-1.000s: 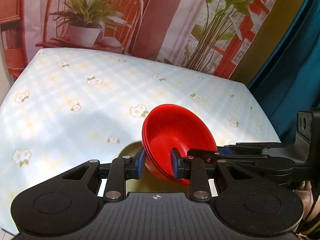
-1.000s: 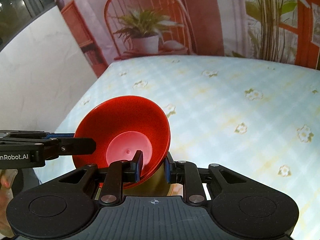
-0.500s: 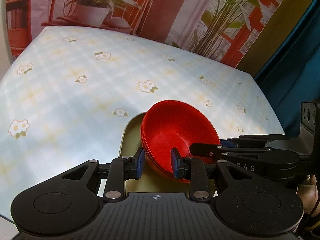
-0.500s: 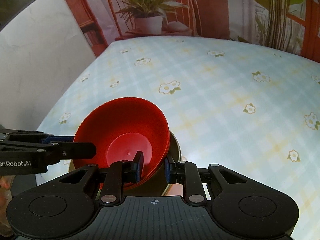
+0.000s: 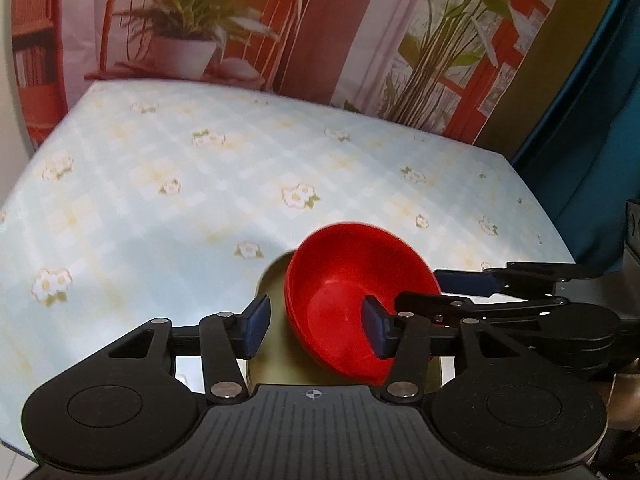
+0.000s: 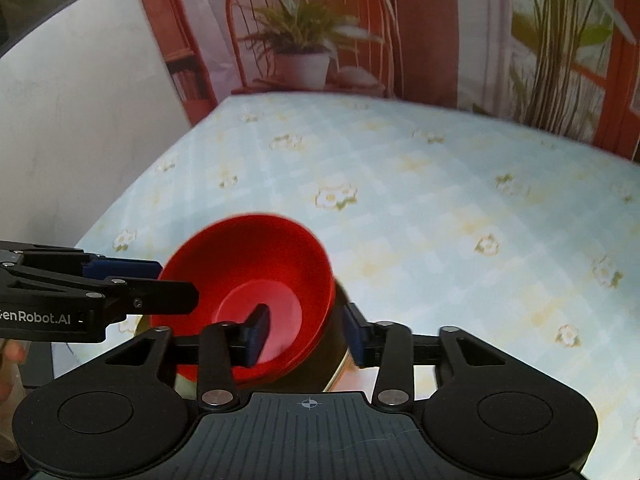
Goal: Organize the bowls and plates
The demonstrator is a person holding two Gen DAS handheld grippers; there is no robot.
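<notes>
Far left in the left wrist view, the floral tablecloth (image 5: 168, 168) is seen spread over the counter, pale blue checks with small white flowers. Moving right along the near edge, the left hand-held gripper (image 5: 314, 326) is caught with its jaws opening: the left blue pad (image 5: 256, 326) stands clear of everything, over the olive-yellow plate (image 5: 272, 284), and the right pad (image 5: 374, 326) sits inside the bowl, with a gap visible to the wall. The near rim of the stack of red bowls (image 5: 344, 292) is straddled but not pressed. The stack is tilted, its mouth turned toward the camera, and it rests on the plate near the counter's front edge; layered rims are seen on its left side.

Further right, the right hand-held gripper (image 5: 472, 292) is seen coming in from the side, one finger above the rim and one over the bowl's inside.

In the right wrist view, the left hand-held gripper (image 6: 168, 284) enters from the far left. Next comes the stack of red bowls (image 6: 256, 264), then the right hand-held gripper (image 6: 306, 334), jaws also opening, one pad inside the bowl and the other outside, beside the plate (image 6: 336, 356). The rim lies between them, ungripped. A fingertip (image 6: 16, 356) of the person is glimpsed at the left edge. Behind, a printed backdrop (image 6: 304, 52) of a potted plant on an orange chair is shown.
</notes>
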